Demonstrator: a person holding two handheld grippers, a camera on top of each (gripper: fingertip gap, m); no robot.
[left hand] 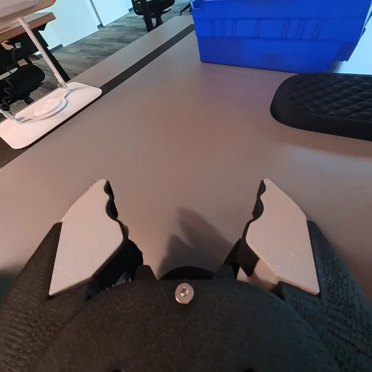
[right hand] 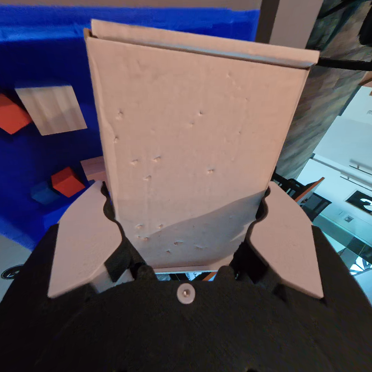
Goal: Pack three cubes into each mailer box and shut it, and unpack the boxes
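My right gripper (right hand: 186, 191) is shut on a brown cardboard mailer box (right hand: 193, 130), with its fingers pressed against the box's two sides. The box is closed, and I hold it above a blue bin (right hand: 50, 50). In the bin lie two red cubes (right hand: 67, 182) (right hand: 11, 115), a pale cube (right hand: 52, 108) and a blue cube (right hand: 43, 194). My left gripper (left hand: 186, 187) is open and empty, low over the brown table (left hand: 181, 120). The bin also shows in the left wrist view (left hand: 271, 40), at the far right.
A black quilted pad (left hand: 326, 108) lies on the table at the right, in front of the bin. A white stand base (left hand: 50, 112) sits at the table's left edge. Office chairs and desks stand beyond the table. Across from one pair of fingers to the other is roughly 45 cm.
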